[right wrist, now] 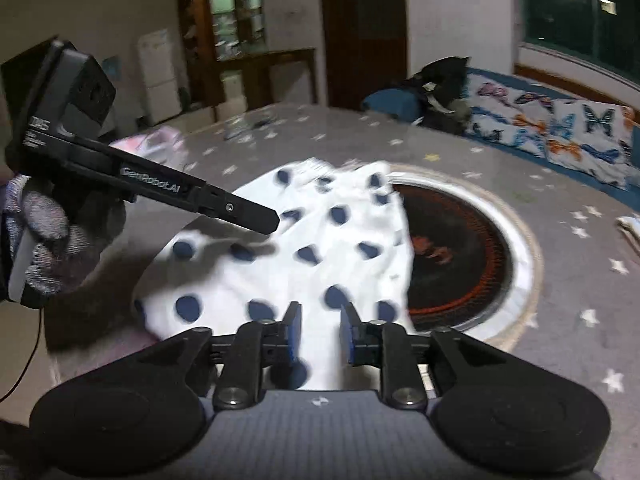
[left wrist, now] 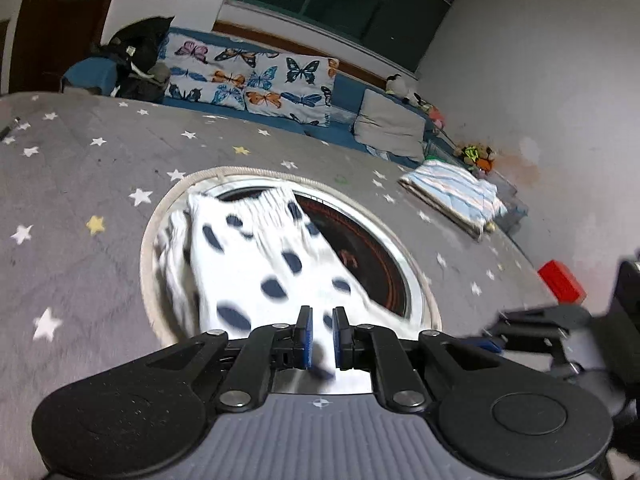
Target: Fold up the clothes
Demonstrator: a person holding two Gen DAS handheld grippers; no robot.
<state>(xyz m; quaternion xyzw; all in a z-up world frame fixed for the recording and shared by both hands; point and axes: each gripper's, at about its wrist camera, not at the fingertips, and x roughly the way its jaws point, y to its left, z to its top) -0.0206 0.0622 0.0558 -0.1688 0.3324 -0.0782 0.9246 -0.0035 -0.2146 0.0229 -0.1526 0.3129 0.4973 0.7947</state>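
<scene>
Your left gripper [left wrist: 323, 326]: fingers narrowly spread, dotted white garment [left wrist: 256, 256] between them, pinch unclear | your right gripper [right wrist: 320, 330]: fingers spread, cloth between, not clamped | garment: frame centre, draped over round heater [right wrist: 460, 248] on star-print cover [left wrist: 80, 184] | your gloved left hand [right wrist: 44, 240]: left edge, right view

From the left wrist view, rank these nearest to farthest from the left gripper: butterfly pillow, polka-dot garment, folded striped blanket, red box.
1. Polka-dot garment: directly ahead of the left gripper, cloth between its fingers.
2. Red box: far right on the star-patterned cover.
3. Folded striped blanket: upper right, near the wall.
4. Butterfly pillow: at the far edge, under the window.
</scene>
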